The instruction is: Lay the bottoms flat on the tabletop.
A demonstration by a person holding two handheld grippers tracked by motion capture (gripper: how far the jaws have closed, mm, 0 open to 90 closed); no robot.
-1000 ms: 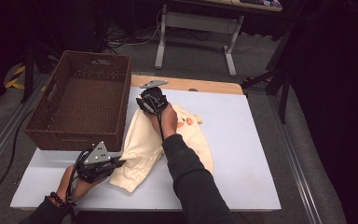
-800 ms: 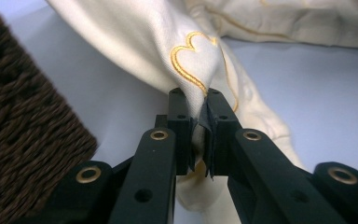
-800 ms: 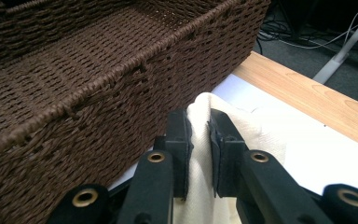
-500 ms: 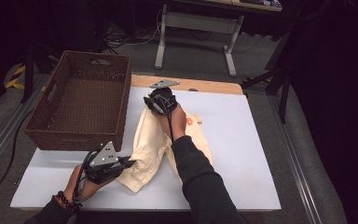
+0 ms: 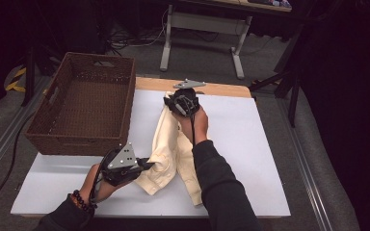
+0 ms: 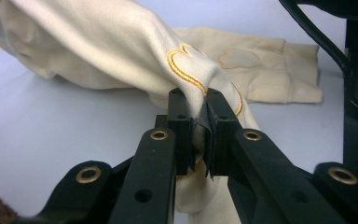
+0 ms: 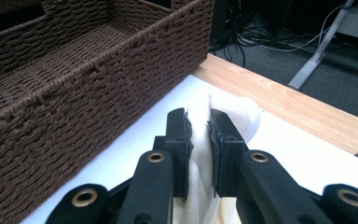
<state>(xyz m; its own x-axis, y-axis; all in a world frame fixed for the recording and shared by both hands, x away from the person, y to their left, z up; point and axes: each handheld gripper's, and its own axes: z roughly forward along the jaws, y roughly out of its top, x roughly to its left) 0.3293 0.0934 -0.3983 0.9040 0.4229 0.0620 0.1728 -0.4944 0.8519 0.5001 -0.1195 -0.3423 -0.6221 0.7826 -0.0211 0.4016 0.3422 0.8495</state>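
We clamp both the left gripper [image 5: 147, 165] and right gripper [image 5: 169, 103] on the cream garment [image 5: 171, 144] beside the wicker basket [image 5: 84, 113].

In the high view the person's right forearm [image 5: 217, 178] covers part of the cream garment [image 5: 166, 144] near the desk's [image 5: 250, 159] front edge, while the basket [image 7: 74, 79] runs off the right gripper view's left and top edges.
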